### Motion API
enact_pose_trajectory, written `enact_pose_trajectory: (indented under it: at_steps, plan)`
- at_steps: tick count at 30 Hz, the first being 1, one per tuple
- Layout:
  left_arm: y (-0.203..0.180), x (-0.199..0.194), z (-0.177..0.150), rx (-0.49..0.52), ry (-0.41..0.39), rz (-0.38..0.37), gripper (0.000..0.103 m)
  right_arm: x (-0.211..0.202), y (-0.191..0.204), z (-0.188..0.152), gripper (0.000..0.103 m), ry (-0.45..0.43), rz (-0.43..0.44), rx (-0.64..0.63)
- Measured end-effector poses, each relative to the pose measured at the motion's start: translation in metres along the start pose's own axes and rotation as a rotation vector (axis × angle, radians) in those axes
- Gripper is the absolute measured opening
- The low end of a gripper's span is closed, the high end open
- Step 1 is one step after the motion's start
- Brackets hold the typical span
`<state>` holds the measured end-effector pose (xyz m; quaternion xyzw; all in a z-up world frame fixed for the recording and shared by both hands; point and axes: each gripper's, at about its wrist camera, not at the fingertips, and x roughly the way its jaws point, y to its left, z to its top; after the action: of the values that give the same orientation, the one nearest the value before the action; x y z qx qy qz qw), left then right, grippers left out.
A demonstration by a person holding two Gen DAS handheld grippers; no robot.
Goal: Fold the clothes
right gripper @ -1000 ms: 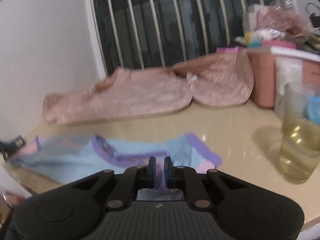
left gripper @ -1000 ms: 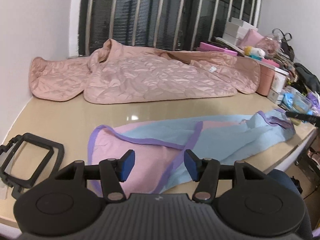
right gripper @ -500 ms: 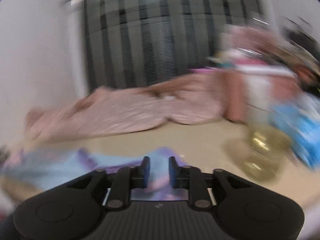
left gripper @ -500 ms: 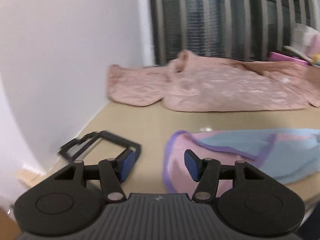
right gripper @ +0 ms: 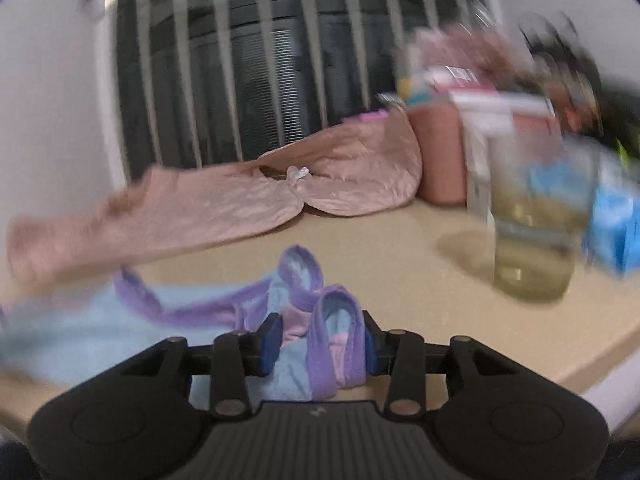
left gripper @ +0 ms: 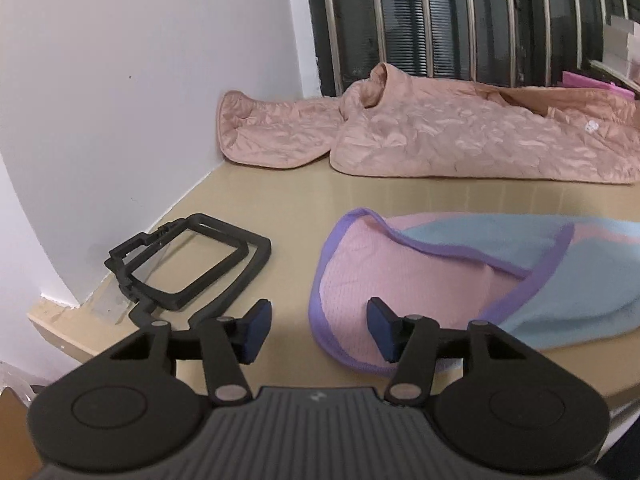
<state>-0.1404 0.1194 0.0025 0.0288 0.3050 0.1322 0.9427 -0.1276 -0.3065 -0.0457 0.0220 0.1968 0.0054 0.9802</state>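
A pink and light-blue garment (left gripper: 404, 272) with purple trim lies flat on the beige table (left gripper: 288, 204). My left gripper (left gripper: 320, 332) is open just above the garment's left end; its right finger (left gripper: 382, 330) is over the pink fabric and its left finger is over bare table. In the blurred right wrist view the same garment (right gripper: 80, 332) stretches to the left, with its near end bunched into purple-edged folds. My right gripper (right gripper: 320, 342) is open around that bunch, and the cloth lies between its blue pads (right gripper: 270, 338).
A pink quilted jacket (left gripper: 440, 140) lies along the back by the barred window (left gripper: 460, 20). A black rectangular frame (left gripper: 192, 264) sits at the left by the wall. On the right stand a glass of yellowish liquid (right gripper: 532, 248), a pink container (right gripper: 440, 152) and blue packets (right gripper: 616, 228).
My right gripper was shut a second ago and has opened wide, and the garment end now lies bunched between its fingers. My left gripper has swung left to the garment's left end and stayed open.
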Motion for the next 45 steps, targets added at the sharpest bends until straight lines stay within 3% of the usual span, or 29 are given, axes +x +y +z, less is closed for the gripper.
enact_pose_trajectory:
  at_steps: [1, 3, 6, 10, 13, 16, 19, 22, 25, 26, 27, 30, 33, 34, 35, 36, 40, 42, 44, 45]
  plan:
    - [-0.001, 0.001, 0.001, -0.001, 0.002, 0.0, 0.053, 0.0, 0.005, -0.003, 0.031, -0.013, -0.011, -0.045]
    - [-0.006, 0.001, 0.001, 0.012, -0.005, -0.013, 0.052, 0.001, -0.002, 0.0, 0.014, -0.004, 0.0, -0.036]
    - [-0.014, 0.001, 0.001, 0.03, -0.015, -0.033, 0.052, 0.004, -0.016, 0.006, 0.01, 0.007, -0.118, -0.085]
    - [-0.024, 0.001, 0.001, 0.06, -0.029, -0.049, 0.051, 0.0, -0.035, 0.019, 0.005, 0.01, -0.121, -0.063]
    - [-0.028, 0.0, 0.002, 0.074, -0.035, -0.061, 0.051, -0.02, -0.017, 0.042, 0.005, -0.081, -0.033, -0.093]
    - [-0.025, -0.003, 0.003, 0.059, -0.037, -0.075, 0.052, -0.028, 0.026, 0.058, 0.005, -0.093, 0.103, -0.205]
    - [-0.021, -0.008, 0.003, 0.047, -0.048, -0.073, 0.053, -0.014, 0.079, 0.048, 0.005, -0.02, 0.258, -0.288]
    - [-0.014, -0.014, 0.002, 0.031, -0.057, -0.067, 0.056, 0.005, 0.117, 0.021, 0.007, 0.084, 0.3, -0.366]
    - [-0.009, -0.015, 0.001, 0.014, -0.051, -0.06, 0.058, -0.006, 0.118, 0.022, 0.019, 0.08, 0.376, -0.35]
    - [-0.008, -0.015, 0.0, 0.011, -0.05, -0.062, 0.058, -0.013, 0.114, 0.027, 0.034, 0.069, 0.402, -0.335]
    - [-0.007, -0.015, 0.0, 0.007, -0.049, -0.065, 0.058, -0.019, 0.107, 0.033, 0.042, 0.052, 0.418, -0.322]
    - [-0.009, -0.014, 0.0, 0.016, -0.049, -0.064, 0.058, -0.047, 0.079, 0.057, 0.043, -0.046, 0.464, -0.244]
    - [-0.013, -0.014, 0.0, 0.027, -0.052, -0.073, 0.059, -0.04, 0.048, 0.076, 0.039, -0.063, 0.404, -0.114]
    - [-0.014, -0.015, 0.0, 0.03, -0.053, -0.076, 0.059, -0.028, 0.042, 0.077, 0.033, -0.041, 0.375, -0.083]
    - [-0.015, -0.016, 0.0, 0.031, -0.054, -0.077, 0.059, -0.013, 0.039, 0.074, 0.016, -0.009, 0.358, -0.073]
    - [-0.016, -0.017, 0.0, 0.032, -0.055, -0.077, 0.059, -0.001, 0.04, 0.068, 0.01, 0.03, 0.355, -0.08]
    - [-0.015, -0.022, -0.001, 0.018, -0.045, -0.083, 0.06, 0.029, 0.064, 0.04, 0.007, 0.183, 0.415, -0.184]
    - [-0.013, -0.025, -0.001, -0.011, -0.017, -0.101, 0.062, 0.023, 0.074, 0.046, 0.009, 0.167, 0.412, -0.253]
    - [-0.012, -0.031, -0.001, -0.052, 0.033, -0.139, 0.063, 0.012, 0.077, 0.071, 0.01, 0.111, 0.461, -0.284]
    - [-0.014, -0.034, -0.001, -0.058, 0.042, -0.161, 0.063, 0.014, 0.084, 0.087, 0.022, 0.099, 0.508, -0.317]
